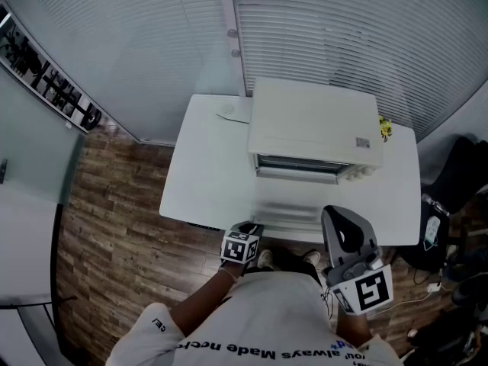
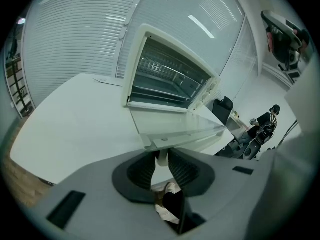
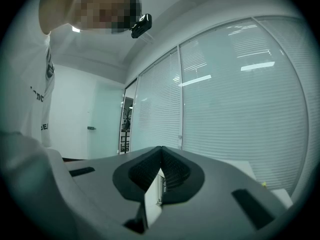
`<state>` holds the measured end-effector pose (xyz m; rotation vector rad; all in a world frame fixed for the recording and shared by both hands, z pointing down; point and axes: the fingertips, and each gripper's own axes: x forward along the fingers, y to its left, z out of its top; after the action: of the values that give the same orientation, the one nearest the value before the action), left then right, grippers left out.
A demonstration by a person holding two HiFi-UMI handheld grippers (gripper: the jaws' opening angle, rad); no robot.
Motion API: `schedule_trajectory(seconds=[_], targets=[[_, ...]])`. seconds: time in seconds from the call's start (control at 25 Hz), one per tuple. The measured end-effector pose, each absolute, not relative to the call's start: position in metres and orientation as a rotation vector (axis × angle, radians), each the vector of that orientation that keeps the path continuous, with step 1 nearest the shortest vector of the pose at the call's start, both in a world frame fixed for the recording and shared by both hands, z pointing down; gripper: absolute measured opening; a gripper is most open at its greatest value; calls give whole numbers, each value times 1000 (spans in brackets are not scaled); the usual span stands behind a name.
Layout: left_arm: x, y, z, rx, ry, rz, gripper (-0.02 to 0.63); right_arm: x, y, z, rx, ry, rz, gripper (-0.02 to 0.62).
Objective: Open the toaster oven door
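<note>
The oven (image 1: 316,124) sits at the upper middle of the head view on the white counter (image 1: 206,166). Its door (image 2: 175,126) is already swung down and lies about level, with the racks inside showing. I judge the opening step to be all but finished. What remains, as I judge it, is to let go of the door and draw the hand back toward the bottom of the frame without nudging it upward.

The left hand-held gripper (image 2: 161,159) sits at the door's front edge, just off the counter's near side. Its jaws are nearly together and pinch a small white piece that looks like part of the handle (image 2: 160,155). A shoe and the floor show below them.

The right hand-held gripper (image 3: 161,156) is at the lower right of the head view. It points up at the blinds (image 3: 240,99), away from the oven, with its jaw tips pressed together and nothing between them.
</note>
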<state>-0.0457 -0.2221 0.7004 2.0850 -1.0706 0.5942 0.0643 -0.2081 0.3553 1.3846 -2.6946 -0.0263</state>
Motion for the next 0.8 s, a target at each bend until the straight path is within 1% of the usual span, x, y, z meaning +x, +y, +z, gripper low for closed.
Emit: schedule_trajectory(seconds=[0.8], targets=[[-47, -208, 752, 1976, -1032, 686, 92, 71, -210, 357, 1404, -2680, -17, 8]])
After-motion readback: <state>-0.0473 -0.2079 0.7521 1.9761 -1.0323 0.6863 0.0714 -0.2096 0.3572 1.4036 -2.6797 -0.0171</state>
